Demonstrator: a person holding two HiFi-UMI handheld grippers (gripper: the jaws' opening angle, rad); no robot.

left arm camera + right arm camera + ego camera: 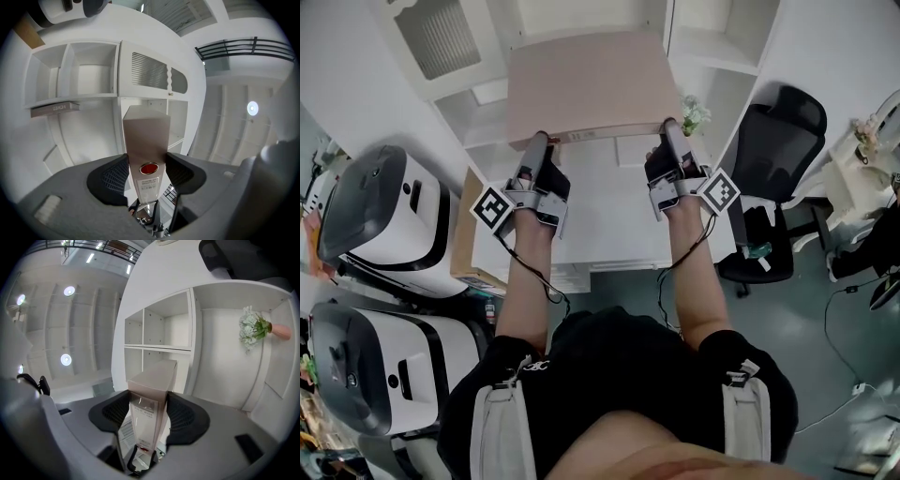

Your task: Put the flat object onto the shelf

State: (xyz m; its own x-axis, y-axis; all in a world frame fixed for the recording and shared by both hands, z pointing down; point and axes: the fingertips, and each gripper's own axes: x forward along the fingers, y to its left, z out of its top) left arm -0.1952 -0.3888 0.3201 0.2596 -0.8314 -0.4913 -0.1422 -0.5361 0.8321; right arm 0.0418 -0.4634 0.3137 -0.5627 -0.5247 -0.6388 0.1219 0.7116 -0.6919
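Person's arms (523, 291) stretched forward, flat box (586, 84) pinched at its near edge by the fingers of left gripper (540, 142) and right gripper (667, 127), held before the shelf (717, 58), whose middle is hidden by it.

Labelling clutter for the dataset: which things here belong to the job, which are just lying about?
Job: flat box, held by left gripper and right gripper; white shelf.
Lying about: flowers, office chair, two white machines, cardboard box.
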